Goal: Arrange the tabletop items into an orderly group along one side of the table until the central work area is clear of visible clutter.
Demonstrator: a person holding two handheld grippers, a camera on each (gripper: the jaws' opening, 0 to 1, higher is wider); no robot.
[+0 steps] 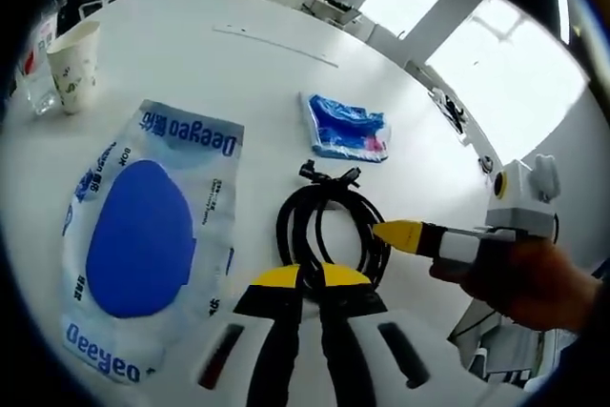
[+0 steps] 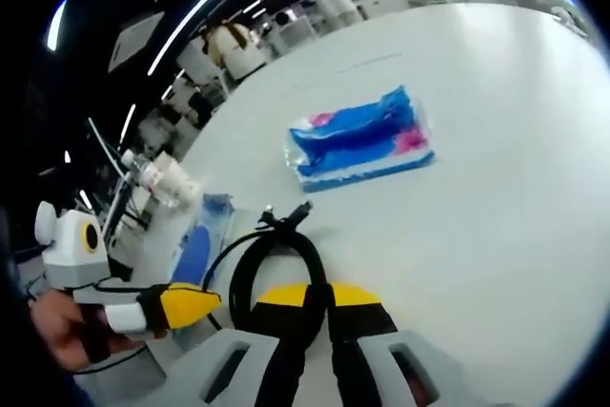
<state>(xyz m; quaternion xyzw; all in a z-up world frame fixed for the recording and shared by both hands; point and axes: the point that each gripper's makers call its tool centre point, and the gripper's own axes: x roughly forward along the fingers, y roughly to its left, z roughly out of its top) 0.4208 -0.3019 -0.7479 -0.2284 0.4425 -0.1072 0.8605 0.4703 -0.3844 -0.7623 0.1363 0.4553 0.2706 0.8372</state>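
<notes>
Closing in on the cable (image 1: 329, 226) from both sides, near the table (image 1: 238, 73) edge.

Coiled black cable lying flat, plug ends up top, just ahead of the left gripper (image 1: 312, 275); jaws pressed together at the yellow tips, seemingly over the coil's near edge, though whether anything is truly pinched cannot be told. Same in the right gripper view: right gripper (image 2: 317, 293) with tips together at the cable (image 2: 276, 264), grip likewise unclear. Probably meeting on the coil to lift it whole, loops kept from springing apart. Beside it, a large clear pouch (image 1: 143, 235) with a blue oval, printed "Deeyeo" at both ends, smaller print illegible. Farther off, a blue and pink pack (image 1: 345, 128), writing too small. Paper cup (image 1: 76, 64) with a leaf pattern at the far left, a clear glass (image 1: 36, 92) touching or just beside it.
</notes>
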